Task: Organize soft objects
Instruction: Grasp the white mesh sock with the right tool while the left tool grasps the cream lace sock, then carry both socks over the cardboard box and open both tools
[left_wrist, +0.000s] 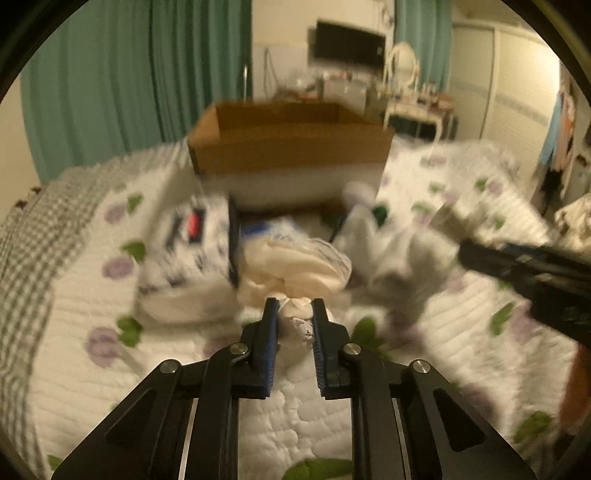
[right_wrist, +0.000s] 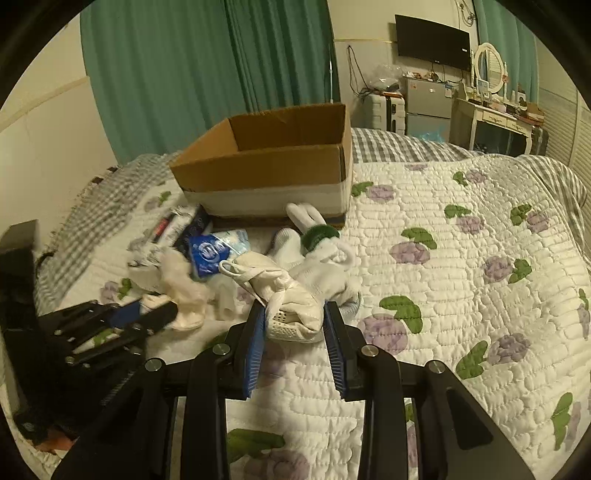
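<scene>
A heap of soft things lies on the flowered quilt in front of an open cardboard box (left_wrist: 288, 147) (right_wrist: 266, 162). My left gripper (left_wrist: 294, 308) is shut on a crumpled white cloth (left_wrist: 295, 321) (right_wrist: 184, 291) at the near edge of the heap. My right gripper (right_wrist: 295, 314) is shut on a white face mask (right_wrist: 288, 306) with ear loops. Behind it lie white socks with a green cuff (right_wrist: 321, 254) (left_wrist: 369, 236), a blue tissue pack (right_wrist: 210, 251) and a patterned packet (left_wrist: 188, 240).
The quilt (right_wrist: 461, 280) covers the bed, with a checked blanket (right_wrist: 399, 147) at its far side. Green curtains (right_wrist: 207, 74), a wall TV (right_wrist: 432, 40), a small fridge (right_wrist: 428, 103) and a dressing table (right_wrist: 495, 114) stand beyond. Each gripper shows in the other's view: the left one (right_wrist: 144, 317), the right one (left_wrist: 524, 273).
</scene>
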